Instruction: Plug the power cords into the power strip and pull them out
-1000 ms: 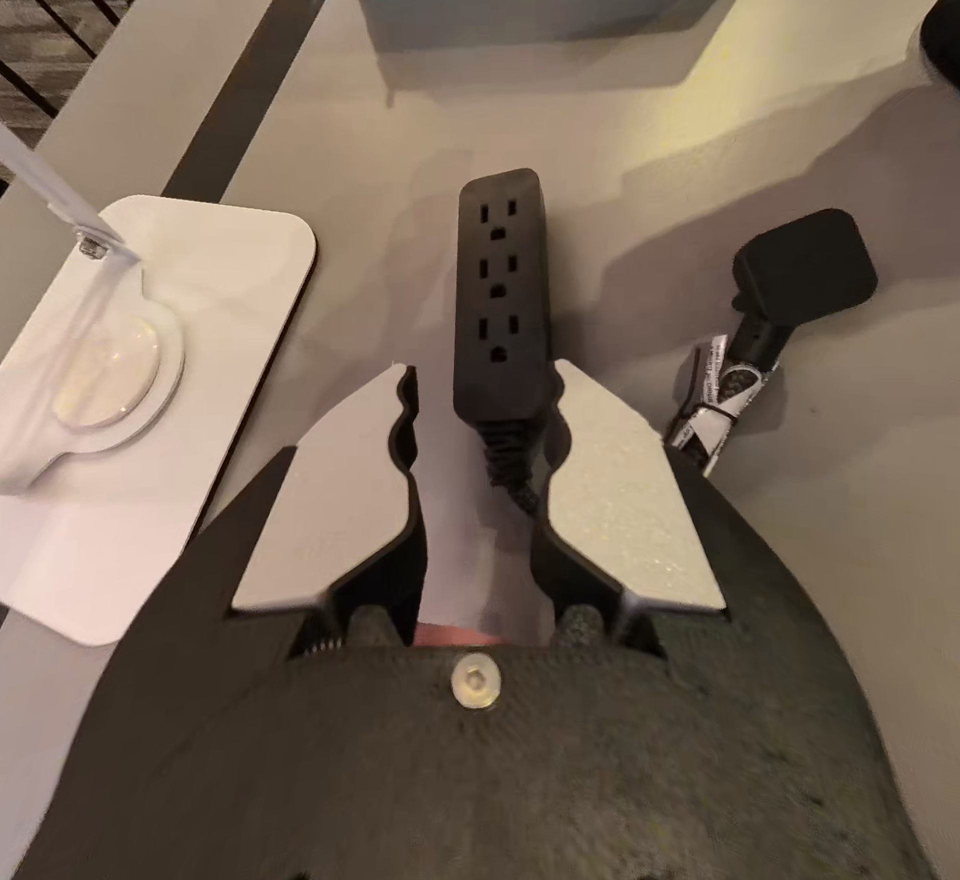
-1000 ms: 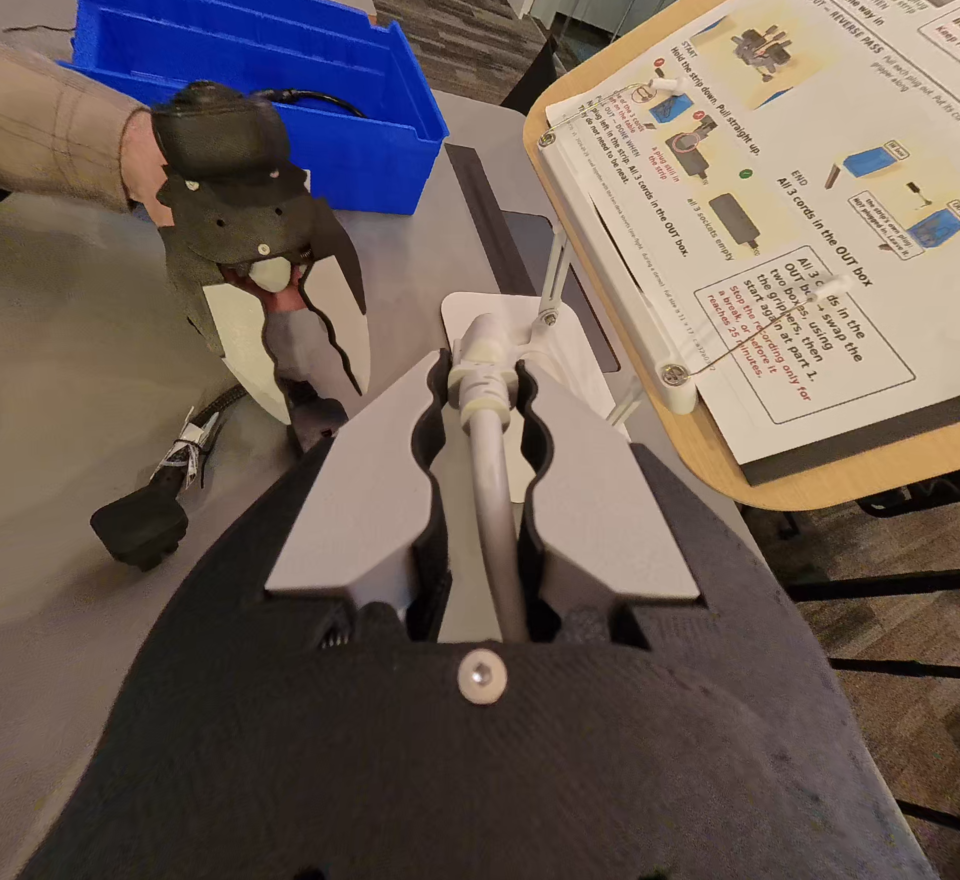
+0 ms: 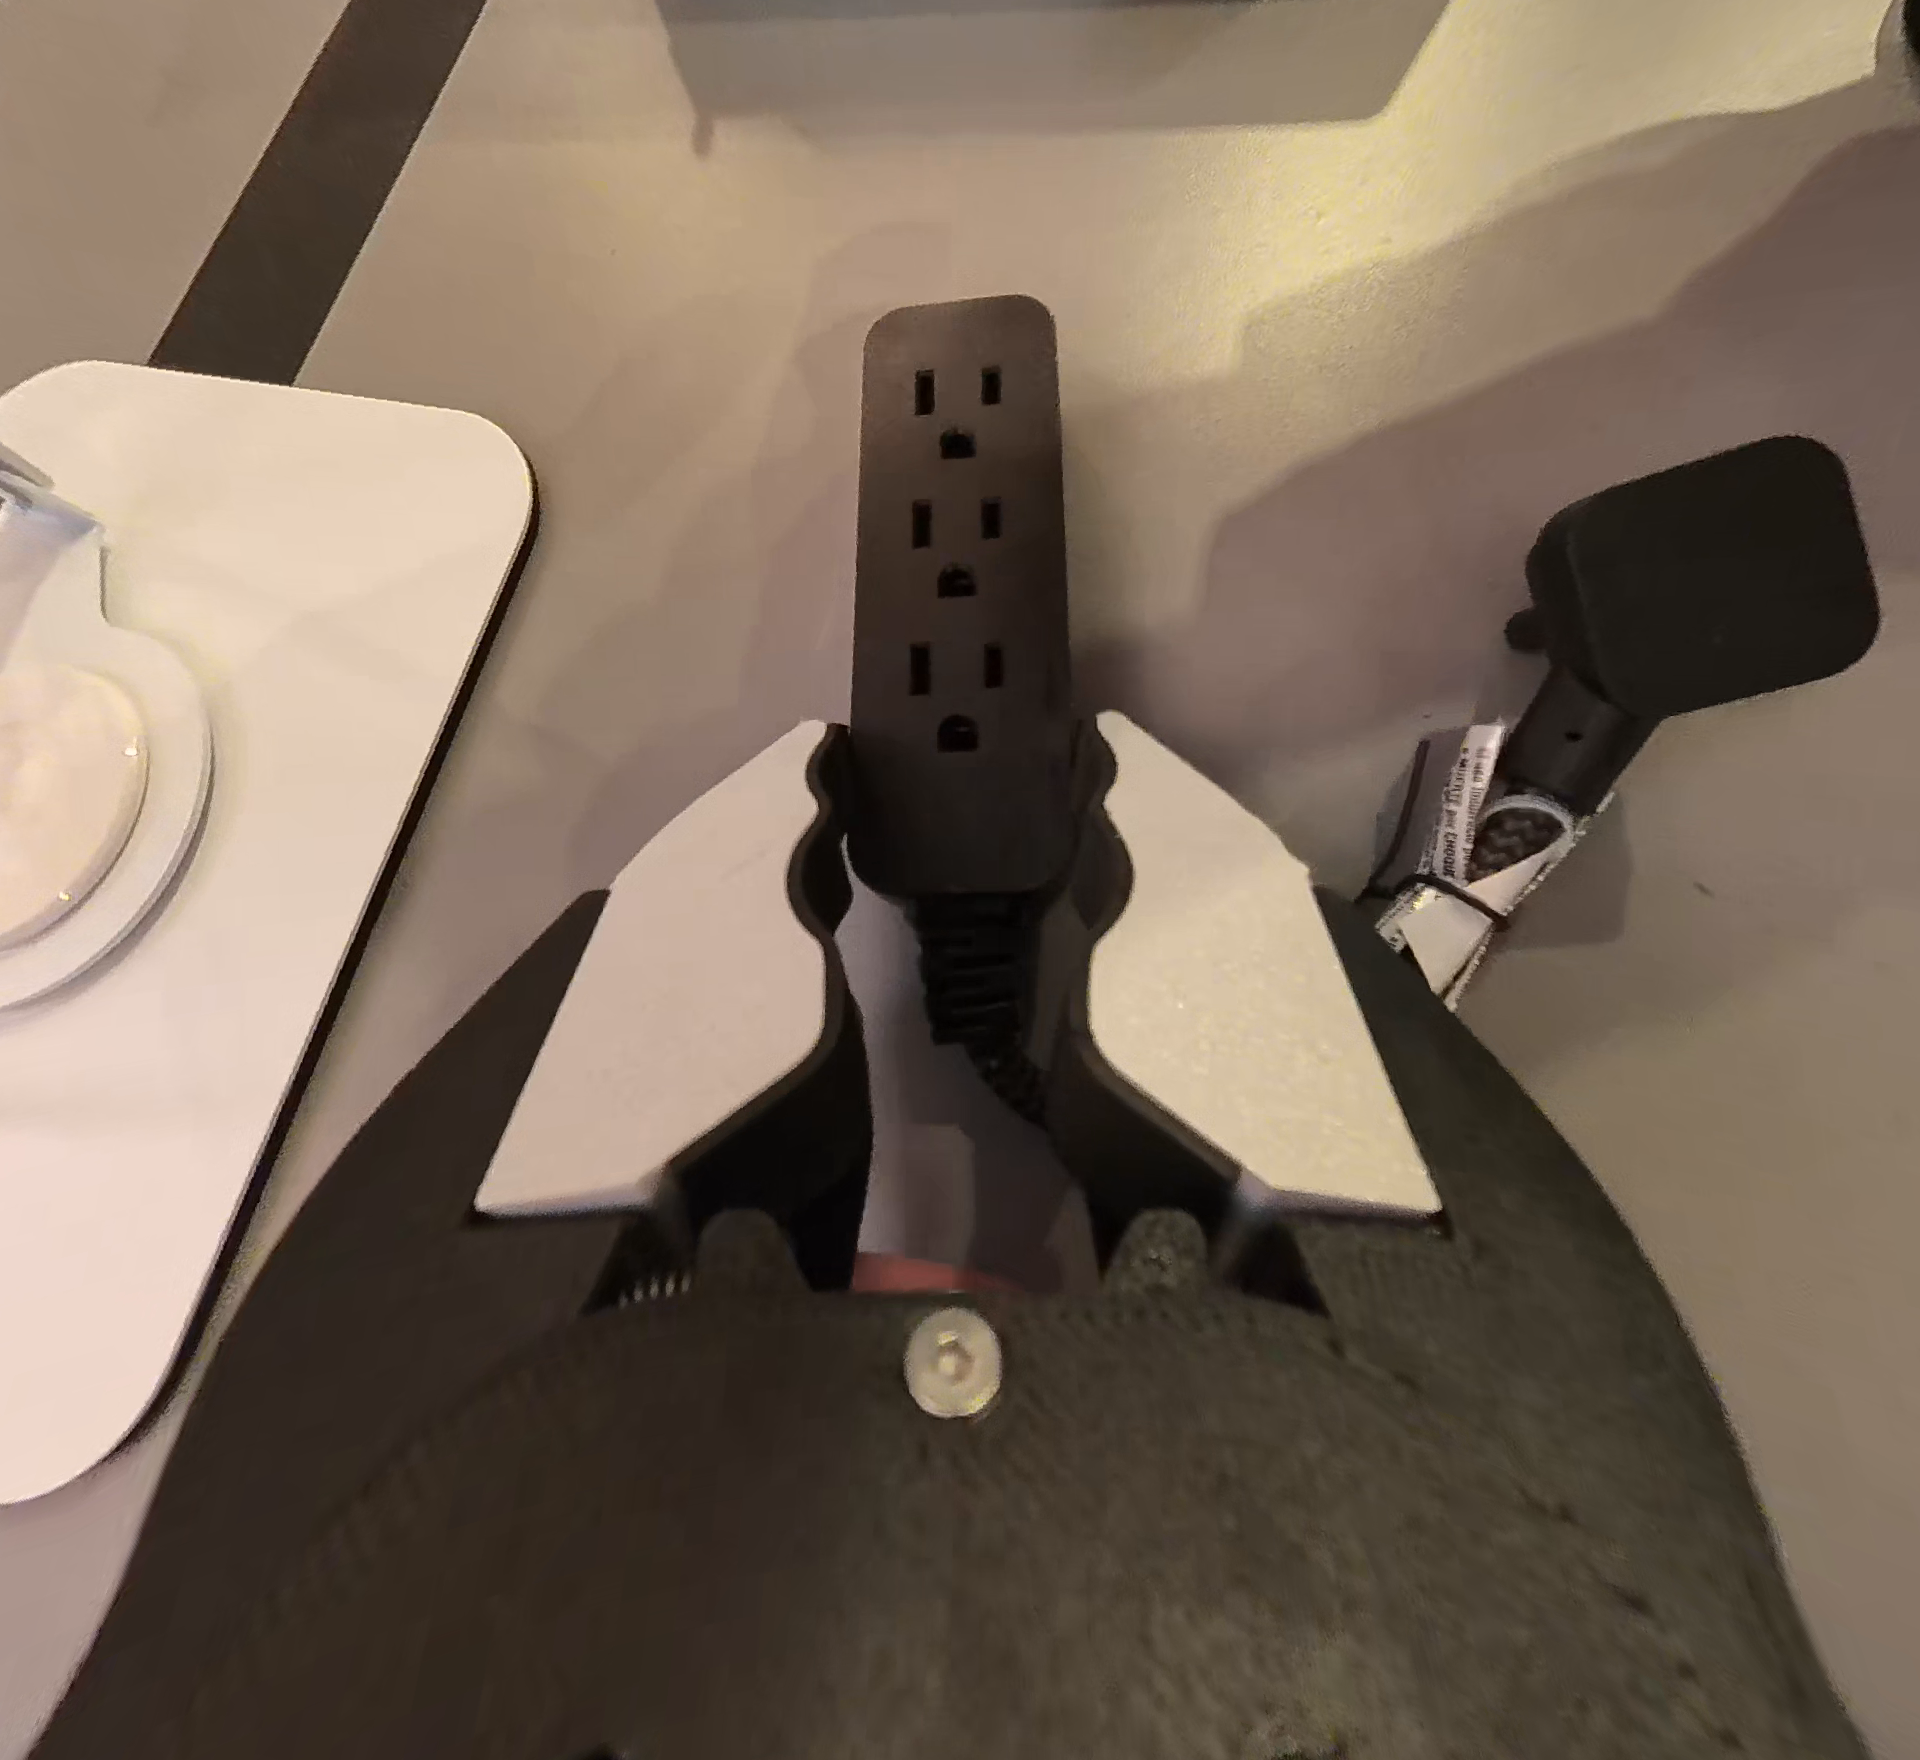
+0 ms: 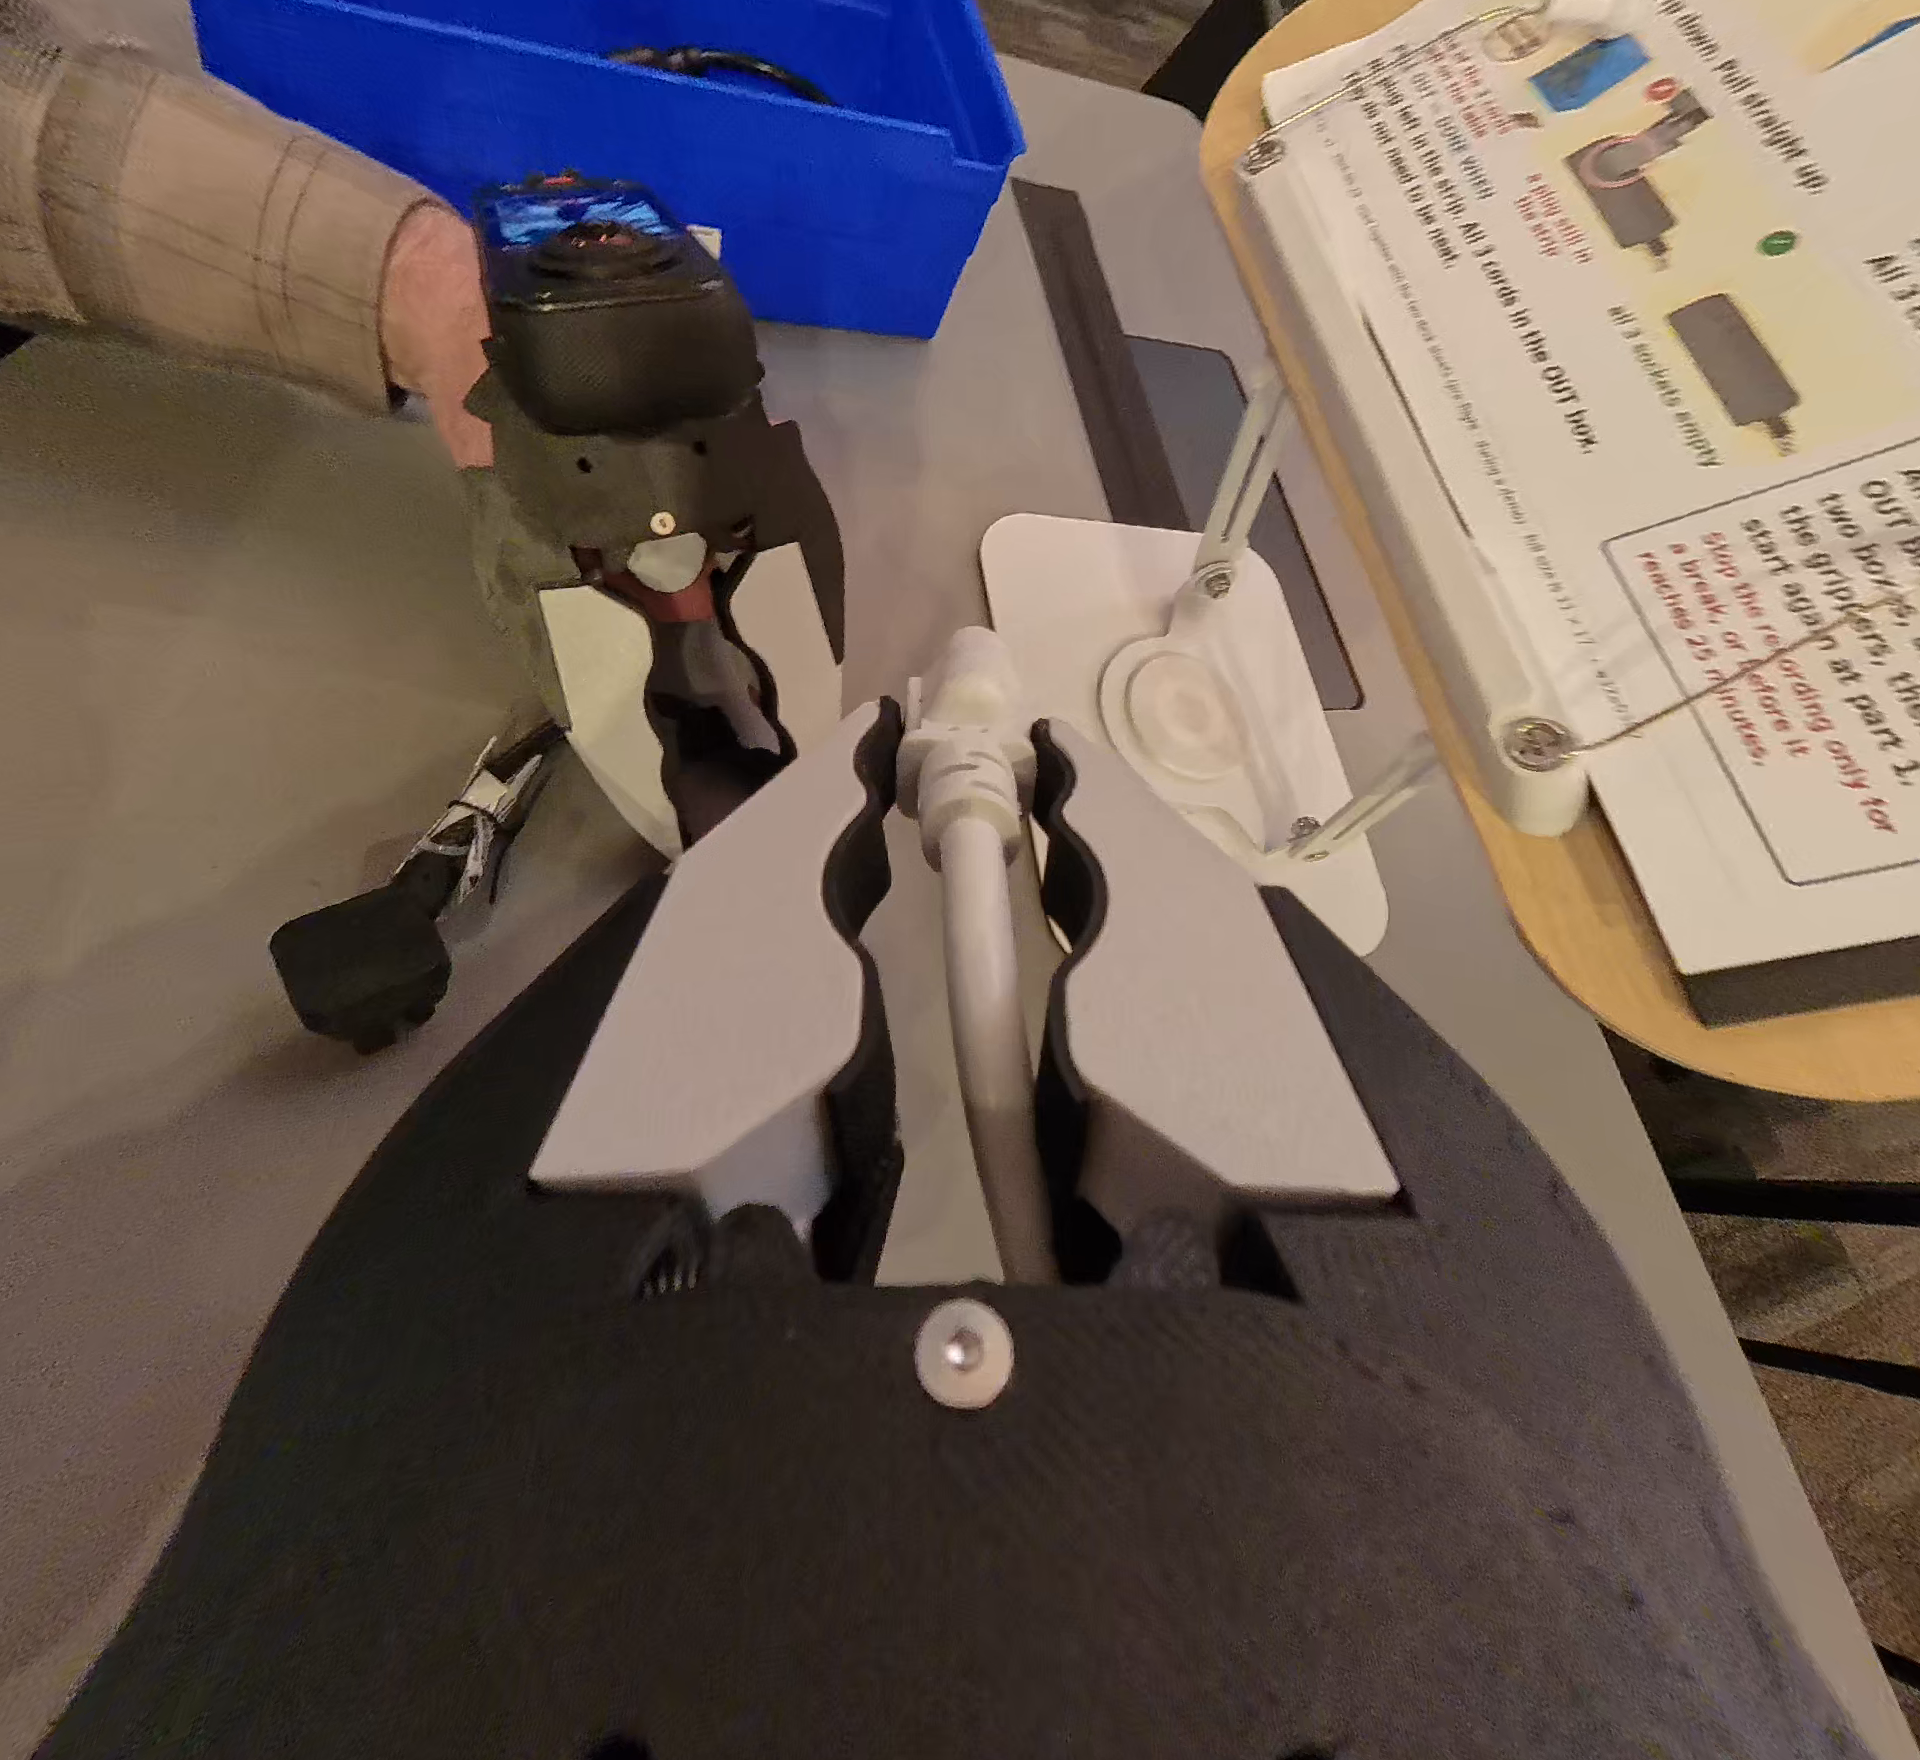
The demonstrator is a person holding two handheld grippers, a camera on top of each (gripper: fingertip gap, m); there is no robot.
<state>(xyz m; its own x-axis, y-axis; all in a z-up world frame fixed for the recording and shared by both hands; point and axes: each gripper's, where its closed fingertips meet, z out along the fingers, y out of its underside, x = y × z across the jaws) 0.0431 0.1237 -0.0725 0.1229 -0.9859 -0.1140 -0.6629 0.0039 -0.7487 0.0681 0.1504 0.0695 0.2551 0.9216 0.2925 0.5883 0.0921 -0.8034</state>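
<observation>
Grey surface [image 3: 1143, 183] below. My left gripper [image 3: 961, 775] jaws pinch the power strip [image 3: 954, 567], pointing straight ahead. My right gripper [image 4: 961, 754] jaws squeeze the white plug [image 4: 966, 723], just right of it.

**Printed sheet and a cord tag**

A large instruction sheet [image 4: 1662, 380] lies on a white stand [image 4: 1382, 505], to the right of the white plug [image 4: 961, 734]. It carries black and red print, small coloured pictures with red and green round marks, and a framed box of bold type at its lower corner. A white tag [image 3: 1455, 837] with small black print wraps the black cord [image 3: 1538, 775] that lies right of the power strip [image 3: 951, 567]; its print is too small to read.
</observation>
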